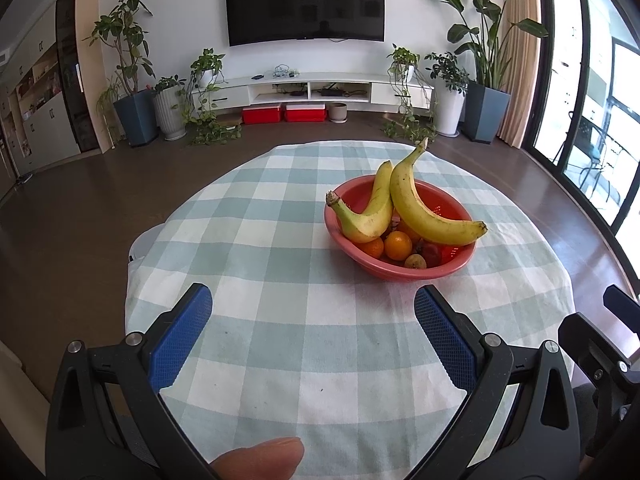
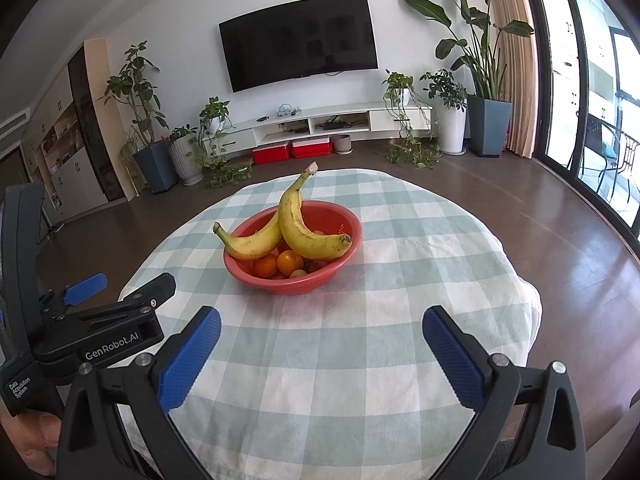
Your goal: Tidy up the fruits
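Observation:
A red bowl [image 1: 460,256] [image 2: 248,276] stands on the round table with a green-and-white checked cloth [image 1: 280,240] [image 2: 400,272]. Two yellow bananas [image 1: 420,208] [image 2: 304,232] lie across the bowl, over oranges [image 1: 398,245] [image 2: 289,262] and small darker fruits [image 1: 416,261]. My left gripper [image 1: 313,308] is open and empty over the cloth, short of the bowl. My right gripper [image 2: 321,330] is open and empty, also short of the bowl. The left gripper's body [image 2: 100,320] shows at the left of the right wrist view.
Beyond the table lies dark wood floor, a white TV console [image 1: 312,88], red boxes [image 1: 284,113] and potted plants [image 1: 136,116]. Glass doors [image 1: 592,112] stand at the right. A thumb [image 1: 260,458] shows at the bottom of the left wrist view.

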Available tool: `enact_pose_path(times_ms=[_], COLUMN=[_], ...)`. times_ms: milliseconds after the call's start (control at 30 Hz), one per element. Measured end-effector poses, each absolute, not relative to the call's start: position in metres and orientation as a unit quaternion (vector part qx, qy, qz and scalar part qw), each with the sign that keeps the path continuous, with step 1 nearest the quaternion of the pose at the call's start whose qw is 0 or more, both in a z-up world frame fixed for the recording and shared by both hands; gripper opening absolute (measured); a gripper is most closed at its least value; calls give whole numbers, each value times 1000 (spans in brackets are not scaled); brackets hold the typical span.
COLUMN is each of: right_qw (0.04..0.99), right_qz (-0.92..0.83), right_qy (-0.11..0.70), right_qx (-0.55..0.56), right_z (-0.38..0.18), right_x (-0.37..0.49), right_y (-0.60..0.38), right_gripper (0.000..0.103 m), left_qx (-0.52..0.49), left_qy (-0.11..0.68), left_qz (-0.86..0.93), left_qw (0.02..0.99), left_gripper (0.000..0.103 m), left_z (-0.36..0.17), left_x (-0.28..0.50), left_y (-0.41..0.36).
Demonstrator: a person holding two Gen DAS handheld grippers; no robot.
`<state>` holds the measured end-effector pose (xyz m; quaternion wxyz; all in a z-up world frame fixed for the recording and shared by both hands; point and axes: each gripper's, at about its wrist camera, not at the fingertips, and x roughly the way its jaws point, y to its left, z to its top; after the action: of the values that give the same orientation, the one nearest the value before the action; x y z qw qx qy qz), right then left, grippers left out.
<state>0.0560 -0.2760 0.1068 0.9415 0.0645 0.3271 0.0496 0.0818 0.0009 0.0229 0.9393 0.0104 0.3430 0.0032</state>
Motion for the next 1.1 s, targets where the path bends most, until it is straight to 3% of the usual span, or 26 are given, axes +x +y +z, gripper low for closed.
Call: enact_pose_path(times_ms=[1100], right_qw=[939], right_qz=[44], right_qy=[335], right_qx=[68], right_z=[101], right_x=[57], right_y=[-279], right_gripper=[103], left_qx=[12], left_qy=[346], left_qz=[2], left_qw=[938], left_gripper=[103], left_z=[18], left_x=[82], left_y=[1])
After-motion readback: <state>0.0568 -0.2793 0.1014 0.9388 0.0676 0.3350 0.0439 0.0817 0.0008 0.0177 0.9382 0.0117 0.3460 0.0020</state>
